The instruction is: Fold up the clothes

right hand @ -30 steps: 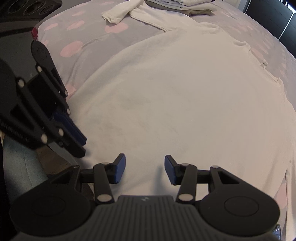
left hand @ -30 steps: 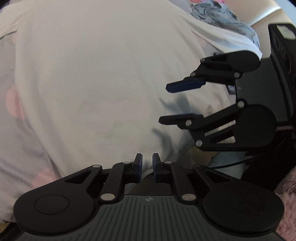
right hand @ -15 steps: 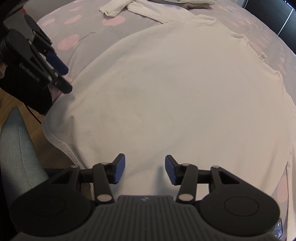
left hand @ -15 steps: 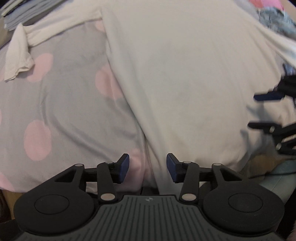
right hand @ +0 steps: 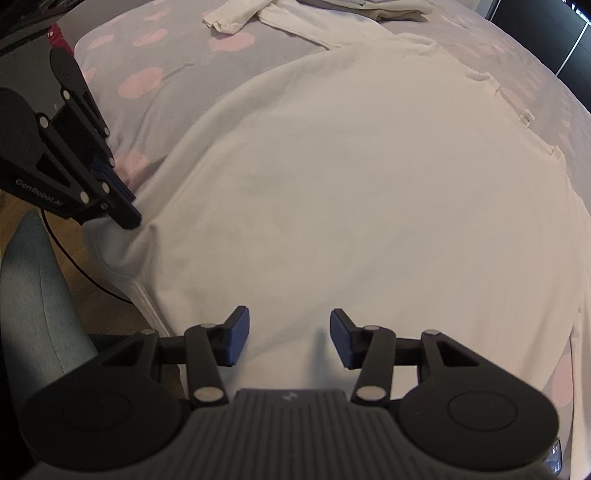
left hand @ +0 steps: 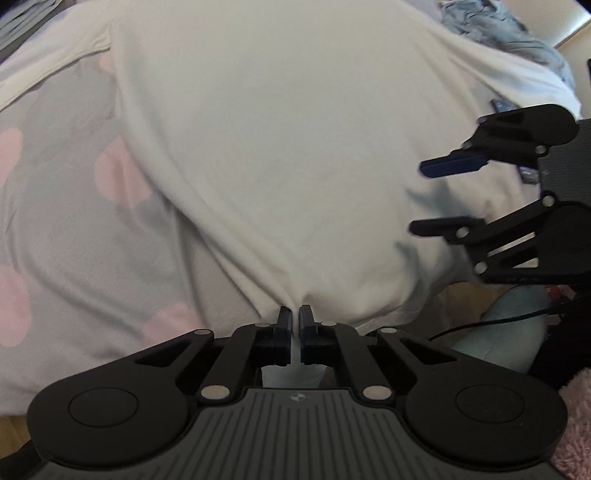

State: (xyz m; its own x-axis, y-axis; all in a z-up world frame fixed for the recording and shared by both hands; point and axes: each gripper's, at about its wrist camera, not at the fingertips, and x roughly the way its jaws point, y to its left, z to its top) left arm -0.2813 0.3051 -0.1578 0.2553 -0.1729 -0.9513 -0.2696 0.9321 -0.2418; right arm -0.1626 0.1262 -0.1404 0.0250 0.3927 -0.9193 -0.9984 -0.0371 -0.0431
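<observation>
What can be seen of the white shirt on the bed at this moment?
The white shirt is a plain, soft-looking knit garment spread flat across a grey bedcover with pink spots, one long sleeve stretched away. A small label shows near its neckline. Its hem hangs a little over the bed's near edge. The left gripper has just closed on the hem corner, where the cloth puckers between its pads. The right gripper hovers open above the hem without touching.

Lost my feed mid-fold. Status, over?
Left tongs just closed, pinching the shirt hem. Right tongs open over the shirt, gripping nothing. Shirt flat on the bed; nothing in the way.
</observation>
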